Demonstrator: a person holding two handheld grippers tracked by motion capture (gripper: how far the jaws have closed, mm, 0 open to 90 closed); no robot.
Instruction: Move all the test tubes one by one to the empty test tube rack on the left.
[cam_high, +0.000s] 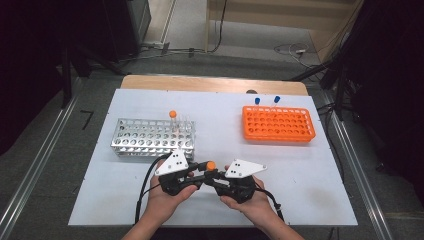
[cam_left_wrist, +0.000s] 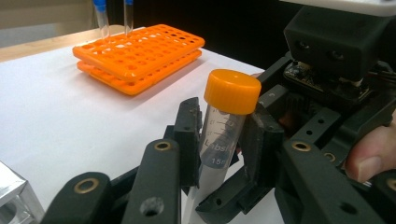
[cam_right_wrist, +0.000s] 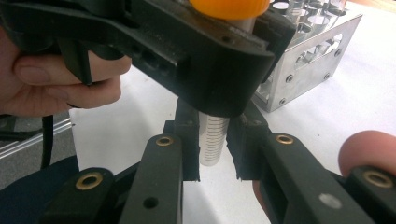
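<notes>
The orange-capped centrifuge tube (cam_left_wrist: 223, 135) is what we hold between us, above the white table sheet (cam_high: 300, 175) near its front edge, just in front of the metal tube rack (cam_high: 150, 139). In the left gripper view we see the left gripper (cam_left_wrist: 223, 149) clenched on the clear, graduated body of the tube just under its cap, both pads pressing its sides. In the right gripper view the right gripper (cam_right_wrist: 214, 144) grips the same tube lower down, its pads against the lower barrel beneath the left gripper's black body. From the high view the two grippers meet tip to tip, with the tube's orange cap (cam_high: 210, 165) showing between them, and our hands wrap each handle from below. One orange-capped tube (cam_high: 173, 116) stands upright in the metal rack. Well apart, on the right of the sheet, sits the orange tube rack (cam_high: 278, 123) with two blue-capped tubes (cam_high: 266, 100) standing along its far edge.
</notes>
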